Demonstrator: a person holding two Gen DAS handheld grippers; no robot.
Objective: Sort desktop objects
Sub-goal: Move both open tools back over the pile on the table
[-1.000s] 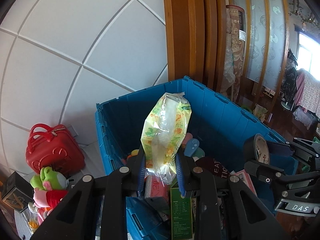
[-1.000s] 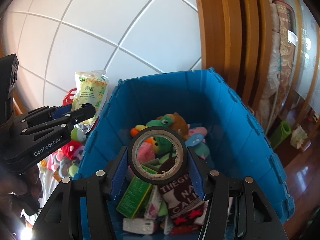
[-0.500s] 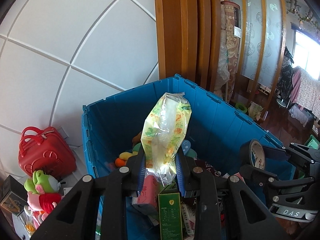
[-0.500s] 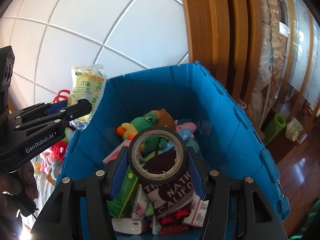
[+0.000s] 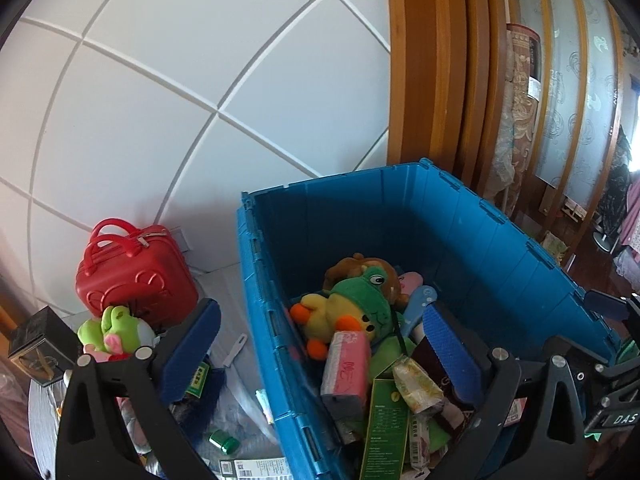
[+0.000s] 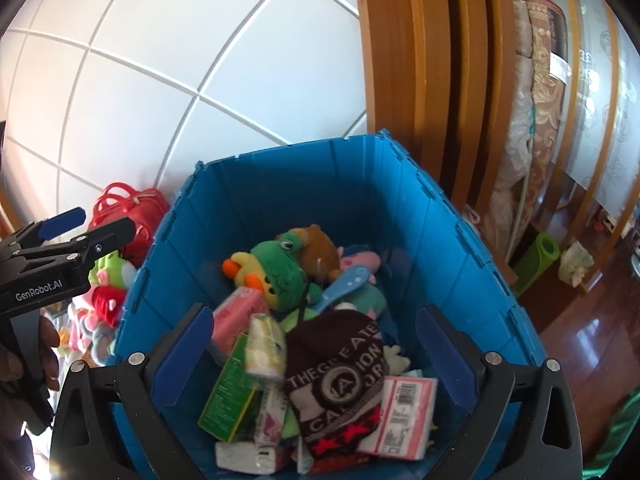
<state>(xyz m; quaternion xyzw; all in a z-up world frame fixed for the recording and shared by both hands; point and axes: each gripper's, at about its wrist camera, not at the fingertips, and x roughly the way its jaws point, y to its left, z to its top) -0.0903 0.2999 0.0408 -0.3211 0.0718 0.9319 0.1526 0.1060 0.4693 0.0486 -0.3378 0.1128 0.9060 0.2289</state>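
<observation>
A blue plastic crate [image 5: 500, 240] [image 6: 448, 248] holds a green frog plush [image 5: 360, 300] [image 6: 280, 268], a dark knit cap [image 6: 340, 368] with a tape roll [image 6: 340, 386] lying on it, a green box [image 6: 228, 392] and the yellow-green snack bag [image 6: 264, 344] [image 5: 416, 384]. My left gripper [image 5: 320, 356] is open and empty, straddling the crate's left wall. My right gripper [image 6: 324, 356] is open and empty above the crate's contents.
A red mini suitcase [image 5: 132, 272] and plush toys [image 5: 112, 328] sit left of the crate by the white tiled wall. Wooden door frames [image 5: 432, 80] and a rolled carpet [image 6: 536, 80] stand behind on the right. Loose small items [image 5: 224, 440] lie beside the crate.
Both grippers opened. The snack bag dropped from the left gripper and the tape roll from the right one into the crate. The left gripper shifted left over the crate wall.
</observation>
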